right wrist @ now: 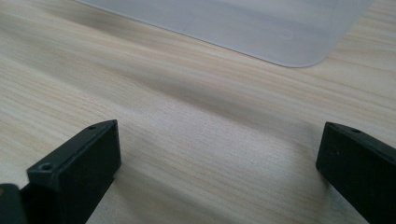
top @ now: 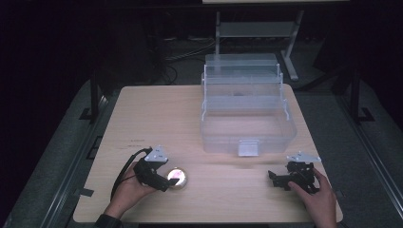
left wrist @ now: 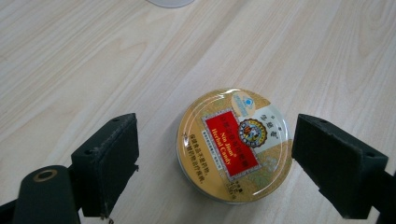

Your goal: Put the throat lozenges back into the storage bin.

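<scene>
A round gold candy tin (left wrist: pixel 234 144) with a red label lies flat on the wooden table (top: pixel 157 114), near the front left (top: pixel 177 177). My left gripper (left wrist: pixel 215 163) is open, its two black jaws standing on either side of the tin without touching it. In the high view the left gripper (top: pixel 164 182) sits just left of the tin, held by a hand. My right gripper (right wrist: pixel 217 168) is open over bare wood, nothing between its jaws. It rests near the front right (top: pixel 279 180) in the other hand.
A clear plastic box (top: pixel 247 123) with its lid raised and tiered trays stands at the back right of the table; its corner (right wrist: pixel 261 32) lies ahead of the right gripper. Dark floor, cables and a metal stand surround the table.
</scene>
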